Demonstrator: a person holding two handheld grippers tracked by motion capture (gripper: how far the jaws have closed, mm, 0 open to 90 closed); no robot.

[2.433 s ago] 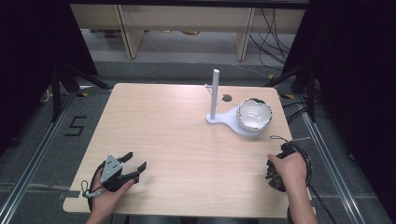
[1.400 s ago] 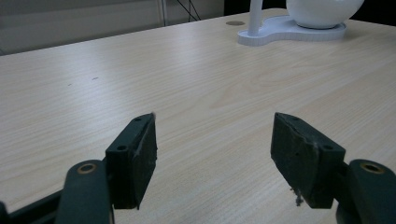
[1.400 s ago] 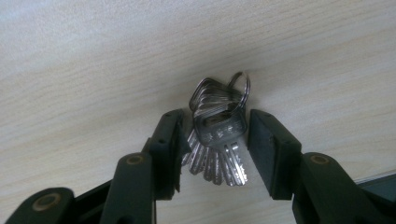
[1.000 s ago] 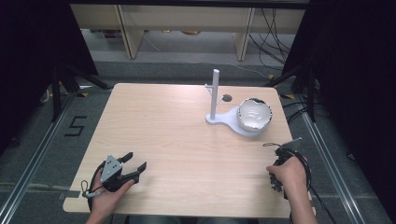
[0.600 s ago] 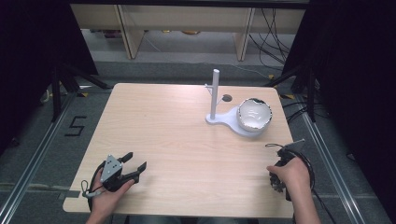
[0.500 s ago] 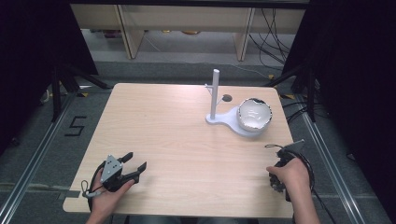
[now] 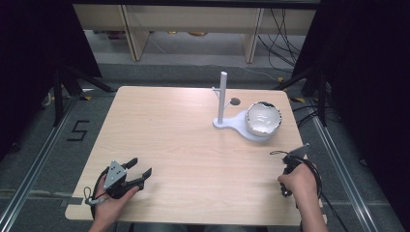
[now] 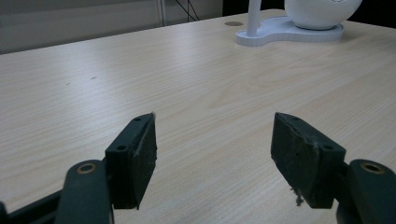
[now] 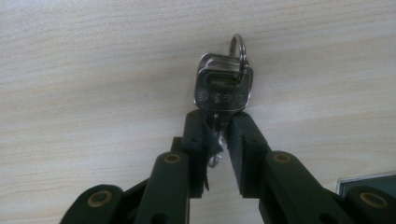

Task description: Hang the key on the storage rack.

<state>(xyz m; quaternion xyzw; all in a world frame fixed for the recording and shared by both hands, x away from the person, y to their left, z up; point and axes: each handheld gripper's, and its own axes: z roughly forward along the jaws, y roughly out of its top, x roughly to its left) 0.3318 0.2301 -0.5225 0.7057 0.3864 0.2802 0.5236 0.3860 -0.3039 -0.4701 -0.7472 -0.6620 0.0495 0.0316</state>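
A pale wood-grain table (image 7: 193, 140) is seen from above, ringed by dark floor. At lower right, the right gripper (image 9: 217, 135) is clamped on a bunch of keys (image 9: 225, 86). At lower left, the left gripper (image 8: 212, 144) is spread wide. A white stand (image 7: 241, 124) sits upper right.

Counter (image 7: 193, 145) surface bare across the left half, the middle and the whole near strip between the two hands.

Only standing obstacles sit toward the far right corner: white stand (image 7: 232, 123) with an upright post (image 7: 223, 96), and a white bowl (image 7: 264, 118) resting on the stand's base.

Left tongs (image 8: 212, 151) spread wide above bare wood, with an unobstructed run ahead to the stand.

Narrow bare strip between the bowl and the right edge.
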